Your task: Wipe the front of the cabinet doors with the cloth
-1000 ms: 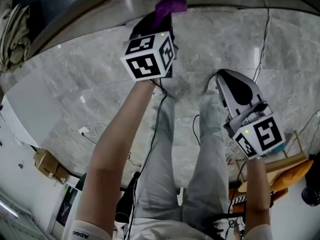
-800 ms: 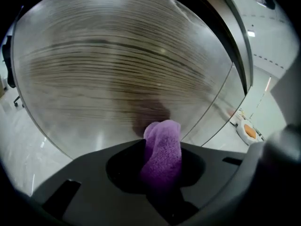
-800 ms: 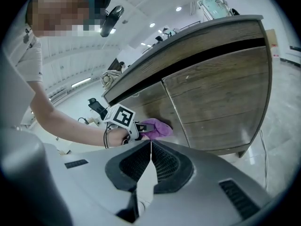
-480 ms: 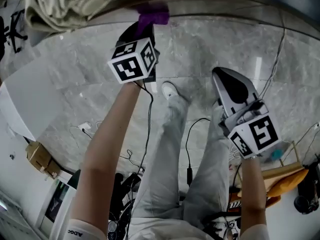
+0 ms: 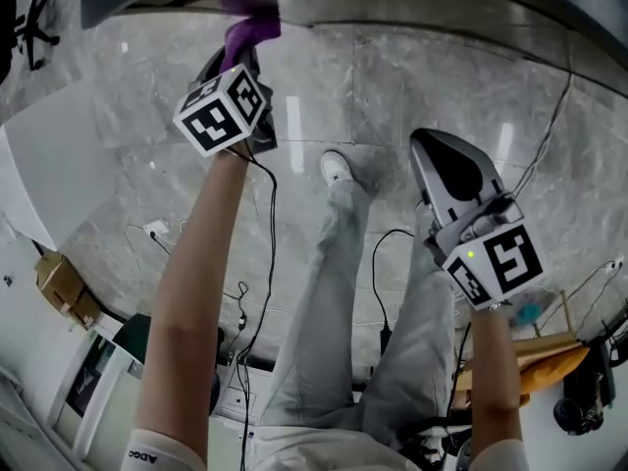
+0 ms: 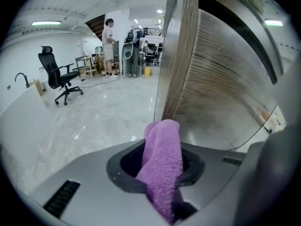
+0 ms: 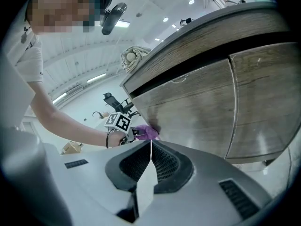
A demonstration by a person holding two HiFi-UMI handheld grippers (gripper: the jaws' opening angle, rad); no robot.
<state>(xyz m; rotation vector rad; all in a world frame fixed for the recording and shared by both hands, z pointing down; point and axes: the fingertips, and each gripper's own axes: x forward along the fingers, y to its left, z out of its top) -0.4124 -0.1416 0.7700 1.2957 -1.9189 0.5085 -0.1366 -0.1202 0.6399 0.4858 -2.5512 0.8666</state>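
A purple cloth (image 6: 162, 166) is pinched in my left gripper (image 6: 160, 173), whose jaws are shut on it. The cloth's tip presses against the left edge of the wooden cabinet door (image 6: 221, 98). In the head view the left gripper (image 5: 231, 86) is at the upper left, the cloth (image 5: 245, 29) touching the cabinet base. The right gripper view has the cloth (image 7: 148, 132) against the left cabinet door (image 7: 188, 112), with a second door (image 7: 268, 98) to its right. My right gripper (image 7: 150, 147) is shut with nothing in it and hangs back from the cabinet; the head view places it (image 5: 446, 170) at mid right.
A beige cloth bundle (image 7: 134, 55) lies on the cabinet top. Cables (image 5: 255, 292) trail over the marble floor (image 5: 118, 165). A cardboard box (image 5: 61, 287) sits at the left. An office chair (image 6: 59, 76) and people stand far off. My legs and shoe (image 5: 339, 170) are below.
The left gripper with the cloth has slid to the left along the cabinet front. The right gripper has stayed about where it was. The view has shifted as the person stepped sideways.
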